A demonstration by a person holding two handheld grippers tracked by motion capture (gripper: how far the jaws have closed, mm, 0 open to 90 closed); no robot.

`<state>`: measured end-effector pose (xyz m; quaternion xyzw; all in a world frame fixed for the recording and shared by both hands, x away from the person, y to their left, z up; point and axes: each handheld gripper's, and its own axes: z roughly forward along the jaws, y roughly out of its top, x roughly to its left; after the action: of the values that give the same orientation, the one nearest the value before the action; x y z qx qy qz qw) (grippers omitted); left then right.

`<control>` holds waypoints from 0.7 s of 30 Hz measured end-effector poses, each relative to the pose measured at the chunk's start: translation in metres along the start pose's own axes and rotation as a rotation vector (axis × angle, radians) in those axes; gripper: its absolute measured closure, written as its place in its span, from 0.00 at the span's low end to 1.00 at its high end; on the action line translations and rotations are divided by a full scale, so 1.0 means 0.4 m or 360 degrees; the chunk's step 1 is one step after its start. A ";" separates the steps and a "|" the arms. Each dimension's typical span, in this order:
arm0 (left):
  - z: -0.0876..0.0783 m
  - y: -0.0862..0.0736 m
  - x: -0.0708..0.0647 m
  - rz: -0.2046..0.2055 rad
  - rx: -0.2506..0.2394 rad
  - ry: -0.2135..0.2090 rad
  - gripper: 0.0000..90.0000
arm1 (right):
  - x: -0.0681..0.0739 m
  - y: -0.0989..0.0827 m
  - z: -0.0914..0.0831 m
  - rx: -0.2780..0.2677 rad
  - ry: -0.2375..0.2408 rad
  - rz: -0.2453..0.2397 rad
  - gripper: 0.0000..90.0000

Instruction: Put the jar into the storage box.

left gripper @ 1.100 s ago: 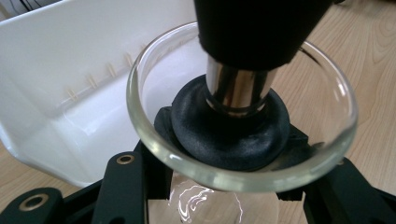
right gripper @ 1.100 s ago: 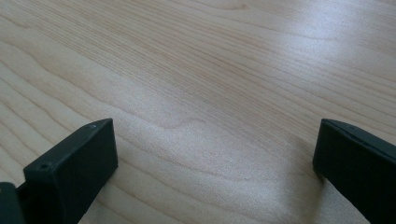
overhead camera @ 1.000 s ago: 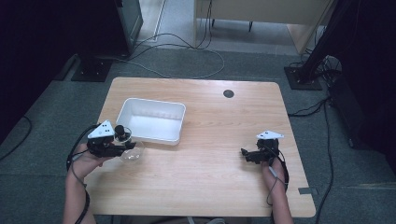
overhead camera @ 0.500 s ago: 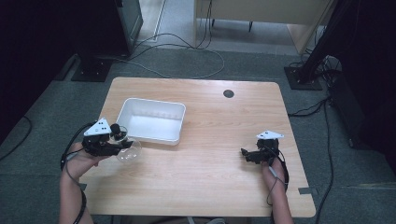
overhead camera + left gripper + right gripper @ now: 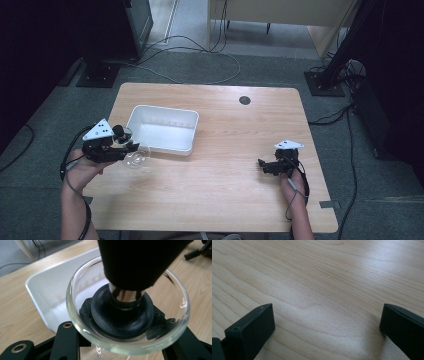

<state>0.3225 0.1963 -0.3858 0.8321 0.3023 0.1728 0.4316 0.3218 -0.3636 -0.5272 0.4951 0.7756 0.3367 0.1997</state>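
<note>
A clear glass bowl (image 5: 136,159) hangs just above the table beside the near left corner of a white tray (image 5: 165,111). My left gripper (image 5: 131,152) is shut on the bowl, its jaws clamped on the wall. In the left gripper view the bowl (image 5: 71,302) opens toward the camera between the jaws. A black piece with a shiny metal neck and a round black foot (image 5: 122,312) sits within its outline. My right gripper (image 5: 264,165) rests low over the table's right side. Its jaws stand open (image 5: 327,327) over bare wood.
The white tray (image 5: 37,287) looks empty. A wooden table (image 5: 225,200) has a dark round cable hole (image 5: 244,100) near its far edge. Cables lie on the grey floor (image 5: 200,65) beyond, and dark stands flank the table.
My left gripper has drawn a little to the left with the glass bowl in it. The right gripper has stayed where it was.
</note>
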 end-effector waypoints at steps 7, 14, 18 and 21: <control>-0.005 0.027 -0.015 0.0018 -0.0121 0.0082 0.57 | 0.000 0.000 0.000 0.0000 0.0000 0.0001 0.00; 0.015 0.040 -0.015 -0.0025 -0.0275 0.0189 0.57 | 0.000 0.000 0.000 0.0000 0.0000 0.0000 0.00; 0.031 0.039 -0.010 -0.0065 -0.0352 0.0238 0.57 | 0.000 0.000 0.000 -0.0001 0.0000 -0.0002 0.00; 0.055 0.032 -0.005 -0.0097 -0.0428 0.0314 0.57 | 0.000 0.000 0.000 -0.0001 0.0000 -0.0002 0.00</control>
<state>0.3375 0.1758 -0.3878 0.7363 0.3425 0.2795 0.5123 0.3219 -0.3637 -0.5272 0.4946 0.7758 0.3368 0.2001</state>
